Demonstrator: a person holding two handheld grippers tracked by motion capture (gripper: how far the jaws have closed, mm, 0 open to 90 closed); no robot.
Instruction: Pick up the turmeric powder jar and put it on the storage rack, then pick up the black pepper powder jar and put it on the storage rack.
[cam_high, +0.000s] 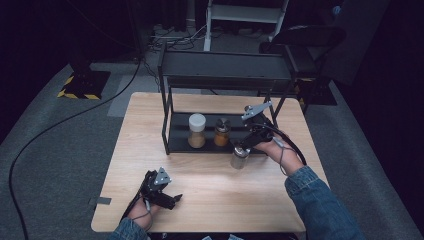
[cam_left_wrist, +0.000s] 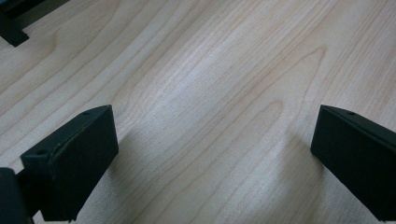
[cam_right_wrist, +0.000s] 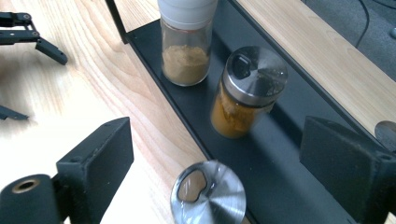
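Here, right hand-held gripper (cam_right_wrist: 212, 158) spread above steel-capped jar (cam_right_wrist: 208, 196); left hand-held gripper (cam_left_wrist: 212, 158) spread, over table (cam_left_wrist: 210, 70)

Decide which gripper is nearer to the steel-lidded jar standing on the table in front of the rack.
Right. The right gripper hovers at the steel-lidded jar, jaws open above its lid. The left gripper rests far off at the table's near-left corner.

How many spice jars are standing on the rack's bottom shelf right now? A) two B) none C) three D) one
A: the white-capped jar and the orange-spice jar stand on the rack's bottom shelf; the steel-lidded jar stands on the table in front of the shelf, between the open right tongs.
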